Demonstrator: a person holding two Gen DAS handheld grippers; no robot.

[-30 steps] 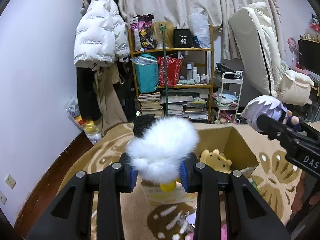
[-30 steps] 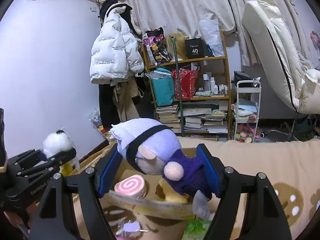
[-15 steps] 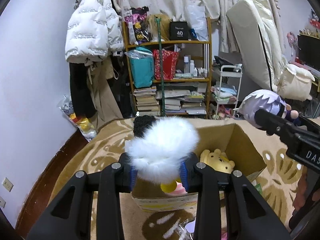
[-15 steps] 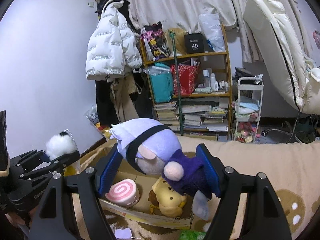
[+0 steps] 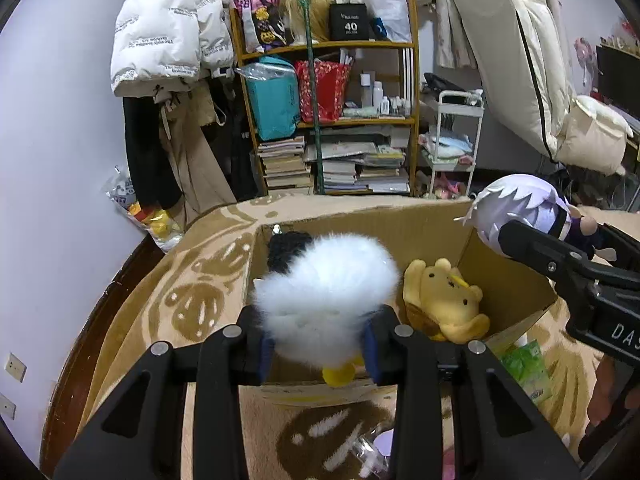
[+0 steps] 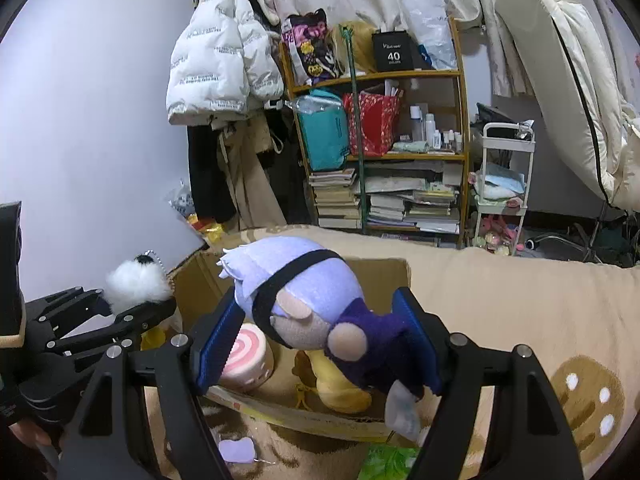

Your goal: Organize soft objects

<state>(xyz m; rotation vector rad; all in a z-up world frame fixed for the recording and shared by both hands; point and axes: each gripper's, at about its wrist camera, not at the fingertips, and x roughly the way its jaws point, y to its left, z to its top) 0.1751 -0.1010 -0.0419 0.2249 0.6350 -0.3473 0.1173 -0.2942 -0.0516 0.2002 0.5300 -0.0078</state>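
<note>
Two toys over open cardboard box (image 5: 508,276) | left fingers (image 5: 318,344) pinched white fluffy pom-pom plush (image 5: 328,300), right fingers (image 6: 316,344) clamped lilac-haired purple-clad doll (image 6: 304,300) | risk: snagged fur, missed box

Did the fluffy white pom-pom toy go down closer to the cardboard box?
Yes. The fluffy white pom-pom toy, clamped in the left gripper, has sunk toward the open cardboard box; more of the box's inside shows now.

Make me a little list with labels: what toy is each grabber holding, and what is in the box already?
left gripper: shut on the fluffy white pompom toy, over the box
right gripper: shut on the lilac-haired plush doll in dark purple clothes, over the box
brown cardboard box: open, on the tan patterned rug
inside: yellow plush bear, pink swirl roll plush
</note>
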